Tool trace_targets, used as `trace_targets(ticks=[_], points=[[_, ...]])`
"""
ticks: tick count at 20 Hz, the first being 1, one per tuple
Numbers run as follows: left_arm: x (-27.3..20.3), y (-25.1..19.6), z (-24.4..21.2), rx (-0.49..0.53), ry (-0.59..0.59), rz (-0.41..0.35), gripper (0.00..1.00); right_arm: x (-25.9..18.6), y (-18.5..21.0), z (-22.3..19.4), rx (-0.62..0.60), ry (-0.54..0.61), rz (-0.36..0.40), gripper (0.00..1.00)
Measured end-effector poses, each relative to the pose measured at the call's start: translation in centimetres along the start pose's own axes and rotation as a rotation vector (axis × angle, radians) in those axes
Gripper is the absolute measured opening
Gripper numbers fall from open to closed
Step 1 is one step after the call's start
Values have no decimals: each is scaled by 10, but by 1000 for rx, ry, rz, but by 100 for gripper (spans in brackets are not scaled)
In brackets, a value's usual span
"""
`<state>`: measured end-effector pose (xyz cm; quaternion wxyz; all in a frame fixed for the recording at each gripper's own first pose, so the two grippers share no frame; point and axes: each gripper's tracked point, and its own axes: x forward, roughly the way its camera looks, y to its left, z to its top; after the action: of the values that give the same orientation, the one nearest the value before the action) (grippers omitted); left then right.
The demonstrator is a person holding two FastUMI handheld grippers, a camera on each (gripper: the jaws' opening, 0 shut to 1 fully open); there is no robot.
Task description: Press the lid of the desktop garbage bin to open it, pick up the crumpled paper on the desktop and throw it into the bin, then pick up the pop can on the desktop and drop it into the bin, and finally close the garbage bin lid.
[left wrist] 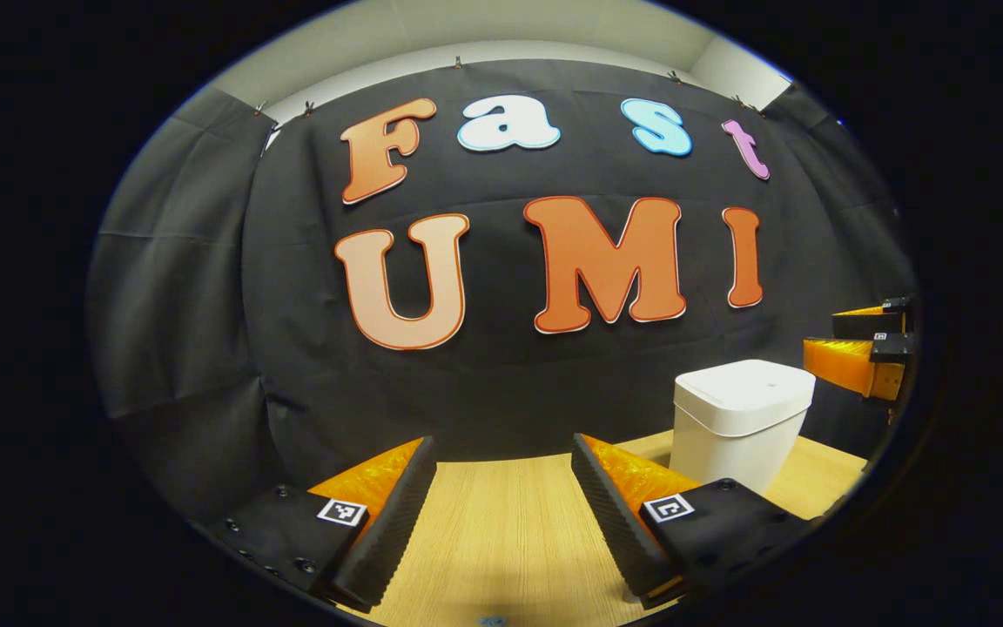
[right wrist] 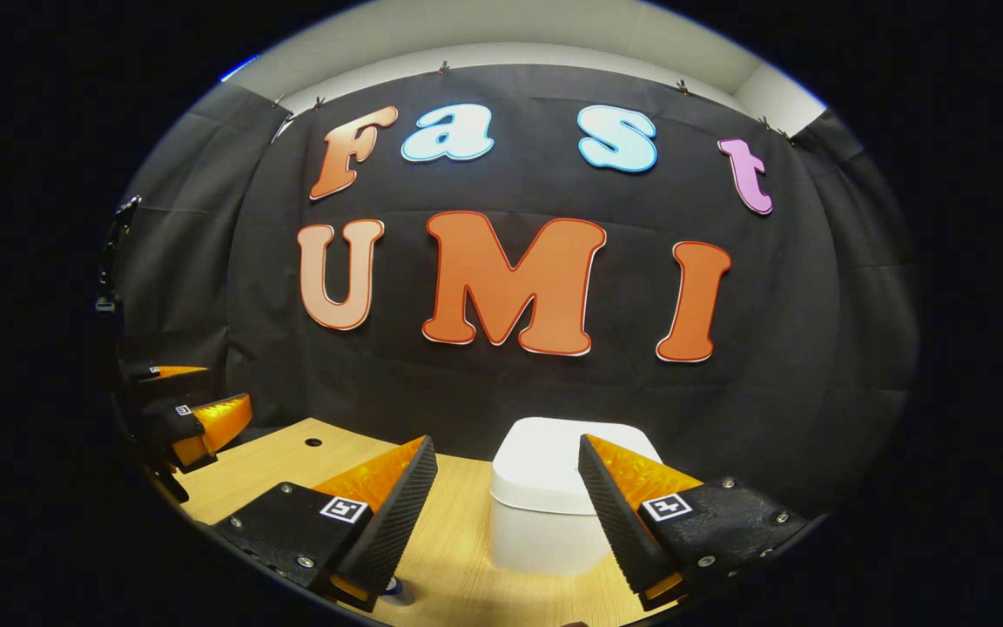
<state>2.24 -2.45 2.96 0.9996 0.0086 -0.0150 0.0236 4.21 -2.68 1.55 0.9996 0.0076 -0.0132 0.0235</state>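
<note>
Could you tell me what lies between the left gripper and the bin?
Only bare table: in the left gripper view, nothing sits between the left gripper and the closed bin.

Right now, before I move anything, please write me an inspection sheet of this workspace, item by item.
Surface: light wooden desktop, with a small round hole near its far left in the right gripper view.
Job's things: white garbage bin, lid closed, upright on the desktop.
Clutter: a small object at the bottom edge under the right gripper, too cut off to identify.
Grippers: left gripper jaws open, empty; right gripper jaws open, empty, facing the bin.
Cables: nothing seen.
Surroundings: black cloth wall, pale wall above it.
</note>
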Motion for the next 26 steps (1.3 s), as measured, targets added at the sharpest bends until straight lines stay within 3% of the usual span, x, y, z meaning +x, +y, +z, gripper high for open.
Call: trace_targets(ticks=[6,12,16,22,23,25,26], points=[[4,0,0,18,-7,-46,99,9,-14,10,10,19,-69,95],[-2,19,-10,21,2,-76,99,18,-32,16,-5,79,-138,83],[-8,34,-19,25,14,-97,99,27,-25,26,2,123,-123,73],[-12,56,-28,27,34,-61,100,52,-32,50,15,132,-119,37],[-11,60,-28,24,35,-36,100,57,-35,51,13,132,-115,38],[-13,65,-28,6,43,14,100,69,-45,46,31,159,-116,13],[-12,66,-28,2,46,26,99,74,-49,42,42,172,-115,9]])
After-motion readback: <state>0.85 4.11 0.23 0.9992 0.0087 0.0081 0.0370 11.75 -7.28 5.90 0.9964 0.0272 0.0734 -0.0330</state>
